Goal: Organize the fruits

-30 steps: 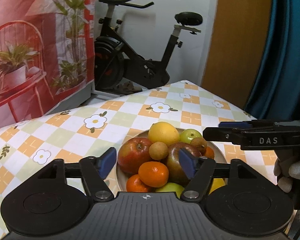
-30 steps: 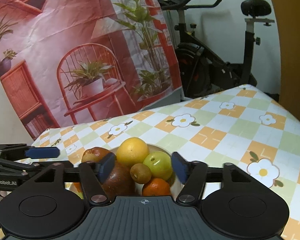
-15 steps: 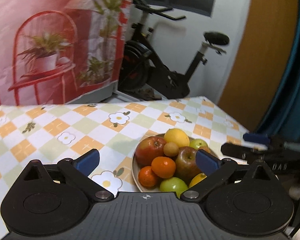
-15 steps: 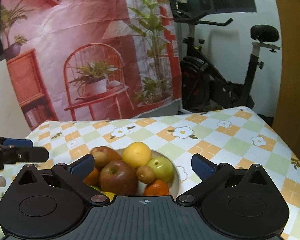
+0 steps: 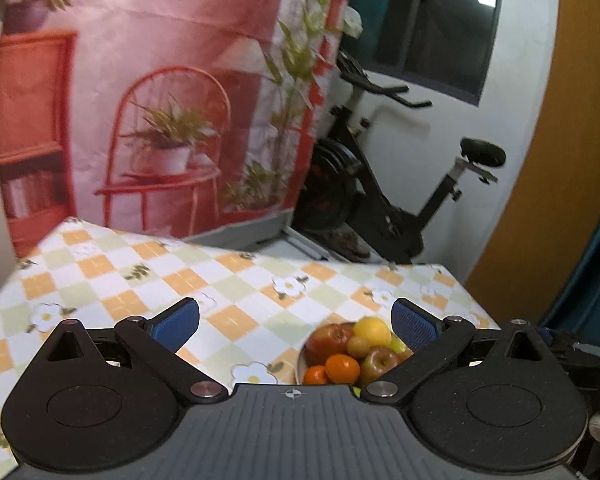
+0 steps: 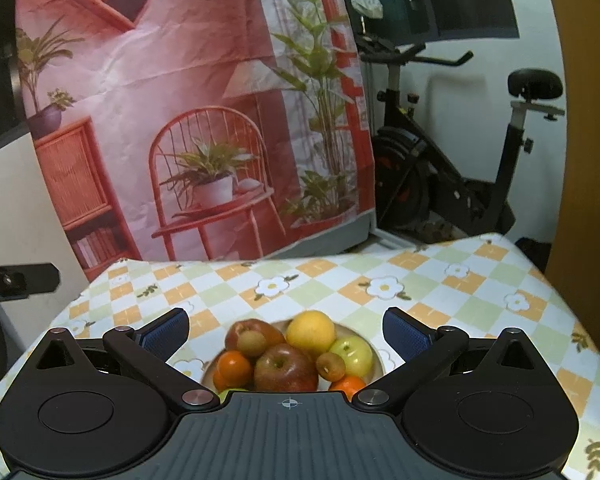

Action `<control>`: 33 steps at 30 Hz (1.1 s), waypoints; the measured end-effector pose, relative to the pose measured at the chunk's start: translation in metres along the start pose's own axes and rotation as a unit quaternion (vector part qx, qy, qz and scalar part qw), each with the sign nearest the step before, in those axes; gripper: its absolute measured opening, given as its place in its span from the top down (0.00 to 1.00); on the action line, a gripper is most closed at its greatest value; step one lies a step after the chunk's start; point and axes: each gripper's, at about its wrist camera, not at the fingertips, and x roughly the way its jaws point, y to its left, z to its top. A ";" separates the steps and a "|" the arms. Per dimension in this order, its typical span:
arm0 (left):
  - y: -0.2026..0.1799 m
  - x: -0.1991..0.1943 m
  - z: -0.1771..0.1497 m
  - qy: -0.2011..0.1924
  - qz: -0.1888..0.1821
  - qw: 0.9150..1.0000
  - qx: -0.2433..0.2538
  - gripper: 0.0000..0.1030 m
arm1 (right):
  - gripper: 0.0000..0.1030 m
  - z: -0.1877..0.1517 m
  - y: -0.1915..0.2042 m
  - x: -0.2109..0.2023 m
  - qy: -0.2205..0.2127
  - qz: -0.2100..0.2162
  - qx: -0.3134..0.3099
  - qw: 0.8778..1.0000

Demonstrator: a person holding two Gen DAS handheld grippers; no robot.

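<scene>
I see both hand-held grippers spread to their widest with nothing between the blue pads: the left gripper (image 5: 295, 322) hangs above the checked tablecloth (image 5: 236, 280), and the right gripper (image 6: 286, 330) frames the fruit. The shallow, pale round ceramic plate (image 6: 374, 350) piled with fruit sits just ahead of and below the right gripper's fingers, roughly centred between them; from the left gripper it lies ahead and toward its right finger. On the heap I can pick out a large dark red apple (image 6: 286, 368) nearest the right gripper, a second red apple (image 6: 254, 332) behind it to the left, a round yellow citrus (image 6: 311, 332), a green apple (image 6: 352, 356), two small brown kiwi-like fruits (image 6: 331, 366), and glossy orange mandarins (image 6: 234, 368) low on the near side. I judge the apples firm, fairly heavy and smooth-skinned, so the pads should close across the widest middle, not near the stem. The mandarins look softer and would bruise under a hard squeeze. The small brown fruits are light and perched loosely, likely to roll if nudged. I would take the top pieces first, since pulling a lower one could topple the pile off the plate.
</scene>
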 end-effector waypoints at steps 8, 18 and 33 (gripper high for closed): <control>-0.014 -0.044 0.015 -0.016 0.063 0.998 0.016 0.00 | 0.00 0.018 0.014 -0.037 -0.021 0.014 0.001 1.000; -0.025 -0.085 0.019 -0.039 0.073 0.996 0.034 0.00 | 0.01 0.028 0.037 -0.073 -0.040 0.010 -0.022 0.999; -0.036 -0.105 0.015 -0.053 0.094 0.992 0.062 0.00 | 0.01 0.031 0.046 -0.094 -0.048 0.006 -0.026 0.999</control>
